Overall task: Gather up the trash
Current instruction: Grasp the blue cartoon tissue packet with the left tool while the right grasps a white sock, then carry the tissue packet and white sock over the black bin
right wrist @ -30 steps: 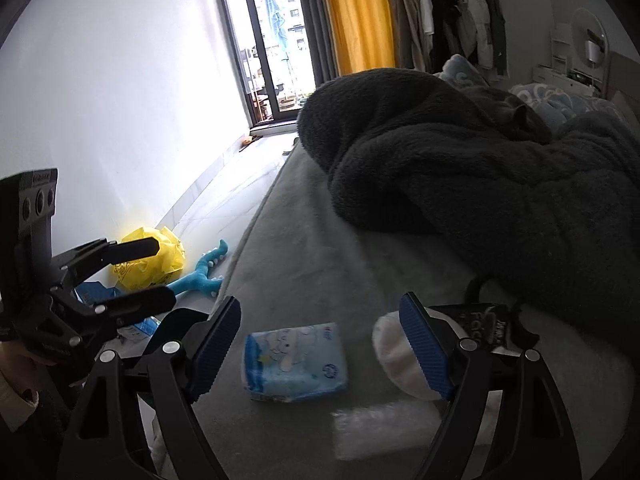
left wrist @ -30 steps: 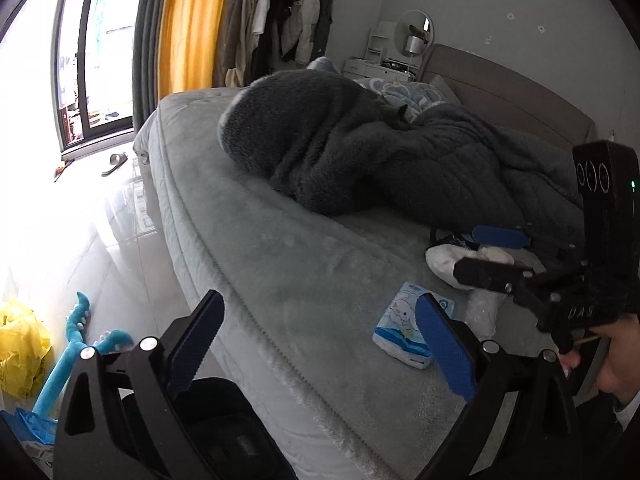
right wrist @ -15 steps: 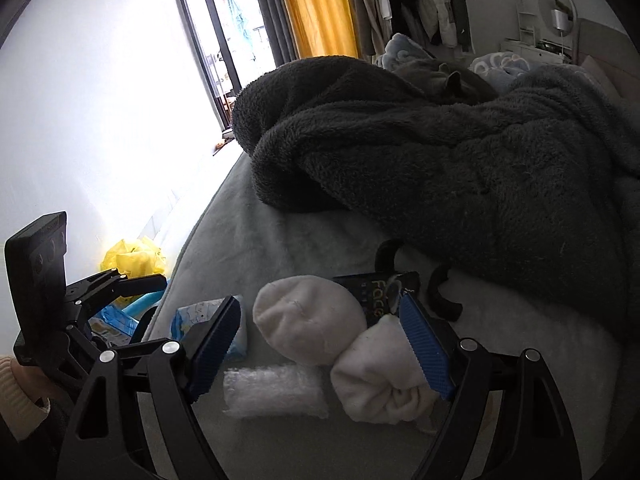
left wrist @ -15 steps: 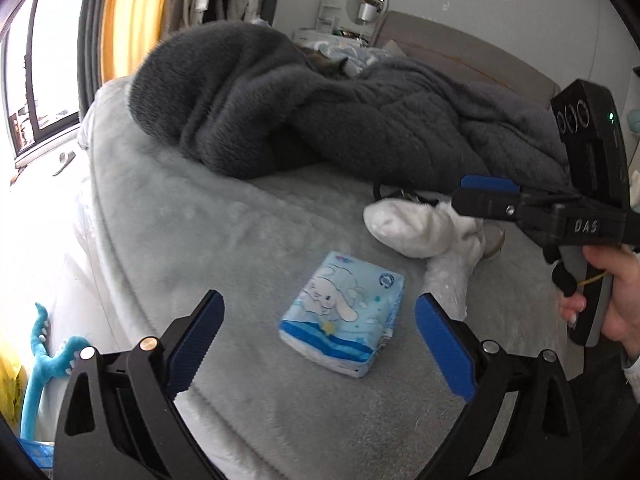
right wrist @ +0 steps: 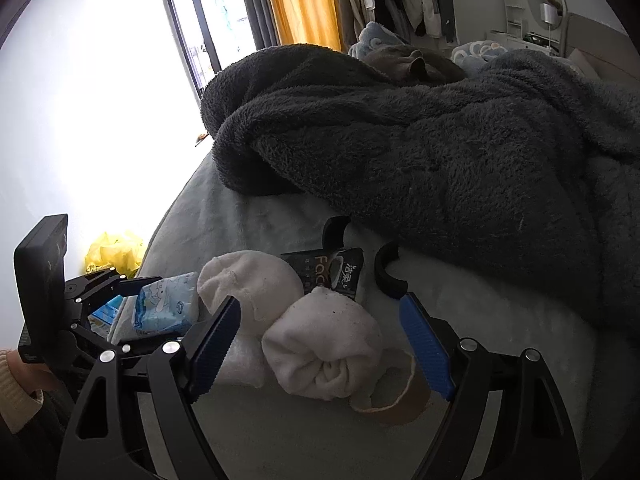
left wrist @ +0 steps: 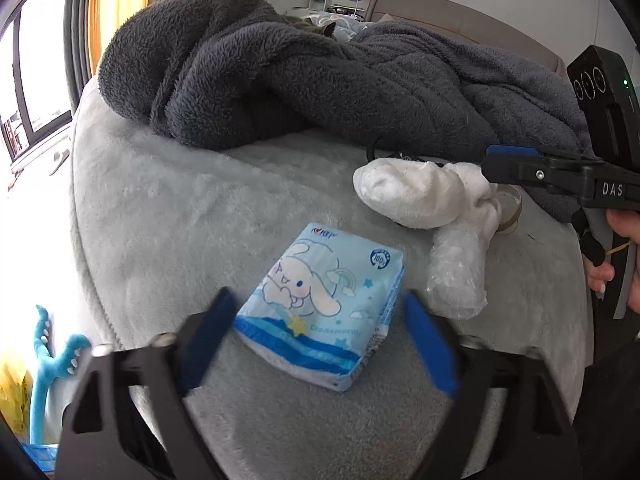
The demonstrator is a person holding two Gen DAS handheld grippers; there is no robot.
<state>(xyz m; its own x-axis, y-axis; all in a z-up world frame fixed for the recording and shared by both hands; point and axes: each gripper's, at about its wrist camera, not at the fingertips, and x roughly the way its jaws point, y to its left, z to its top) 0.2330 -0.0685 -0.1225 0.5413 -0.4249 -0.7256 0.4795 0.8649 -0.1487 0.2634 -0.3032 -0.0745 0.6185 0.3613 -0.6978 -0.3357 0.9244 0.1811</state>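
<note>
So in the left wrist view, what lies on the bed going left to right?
Tissue pack → bubble wrap → tape roll → right gripper.

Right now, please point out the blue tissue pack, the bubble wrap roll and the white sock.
blue tissue pack (left wrist: 320,304): left wrist view, printed top face.
bubble wrap roll (left wrist: 458,272): left wrist view, middle of roll.
white sock (right wrist: 324,344): right wrist view, rolled body.

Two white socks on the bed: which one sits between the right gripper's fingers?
The balled-up sock, nearer the camera and beside the tape roll. The other sock lies beyond the left finger.
</note>
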